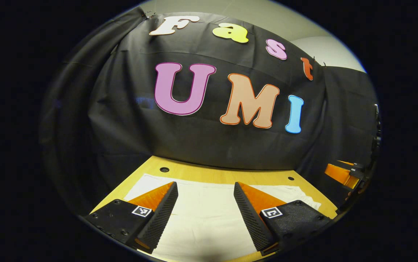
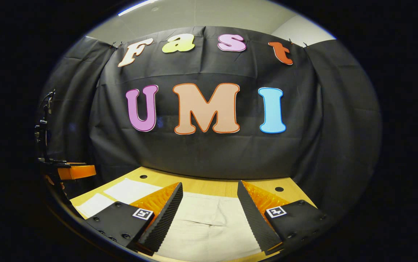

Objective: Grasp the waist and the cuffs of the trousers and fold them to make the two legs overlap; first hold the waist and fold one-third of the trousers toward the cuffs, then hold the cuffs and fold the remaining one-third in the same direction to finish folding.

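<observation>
A: Right, status. Left hand-held gripper (image 1: 206, 203): jaws spread, released, nothing between them. Right hand-held gripper (image 2: 210, 203): same, released.

B: Trousers (image 1: 205, 218)?

A: Flat on the bench (image 1: 201, 171), pale cloth lying below and ahead of both hand-held grippers, running between each pair of fingers. No contact that I can see. In the right gripper view a seam runs across the cloth under the jaws; I cannot tell waist from cuffs.

B: Risks?

A: My judgement: with jaws set high, a pinch may catch only the top layer, so the legs would not overlap squarely. If the two grasps land unevenly, the fold skews. Fingers may scrape the bench and bunch the cloth.
</observation>
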A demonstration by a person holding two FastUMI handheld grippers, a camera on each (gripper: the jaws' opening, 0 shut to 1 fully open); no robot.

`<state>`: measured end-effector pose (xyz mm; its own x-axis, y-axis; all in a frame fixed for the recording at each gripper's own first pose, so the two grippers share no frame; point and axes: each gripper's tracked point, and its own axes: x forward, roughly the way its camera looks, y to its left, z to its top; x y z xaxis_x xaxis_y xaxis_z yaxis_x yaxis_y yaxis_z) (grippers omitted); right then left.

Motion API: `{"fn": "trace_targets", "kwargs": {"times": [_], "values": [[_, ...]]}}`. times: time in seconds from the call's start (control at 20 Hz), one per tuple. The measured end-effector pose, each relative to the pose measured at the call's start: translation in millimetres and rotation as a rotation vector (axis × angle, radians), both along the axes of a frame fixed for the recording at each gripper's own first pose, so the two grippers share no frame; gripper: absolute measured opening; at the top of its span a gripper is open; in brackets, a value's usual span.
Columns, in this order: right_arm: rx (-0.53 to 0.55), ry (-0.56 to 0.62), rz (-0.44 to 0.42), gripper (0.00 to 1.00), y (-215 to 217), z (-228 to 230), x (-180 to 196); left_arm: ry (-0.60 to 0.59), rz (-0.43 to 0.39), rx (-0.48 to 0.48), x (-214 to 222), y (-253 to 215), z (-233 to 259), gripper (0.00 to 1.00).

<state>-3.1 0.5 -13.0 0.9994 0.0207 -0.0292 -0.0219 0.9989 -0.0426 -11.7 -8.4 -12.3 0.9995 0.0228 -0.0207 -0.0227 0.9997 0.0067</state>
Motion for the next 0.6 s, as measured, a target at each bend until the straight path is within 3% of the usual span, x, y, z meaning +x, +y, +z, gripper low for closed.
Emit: {"fn": "trace_targets", "kwargs": {"times": [0.3, 0.6], "values": [[-0.009, 0.019, -0.006, 0.96, 2.4, -8.2, -5.2, 0.033, -0.024, 0.040, -1.0, 9.0, -11.1, 0.93], [-0.013, 0.043, -0.055, 0.96, -3.1, -18.8, -15.2, 0.158, -0.146, 0.110, -2.1, 16.5, -52.3, 0.93]]}}
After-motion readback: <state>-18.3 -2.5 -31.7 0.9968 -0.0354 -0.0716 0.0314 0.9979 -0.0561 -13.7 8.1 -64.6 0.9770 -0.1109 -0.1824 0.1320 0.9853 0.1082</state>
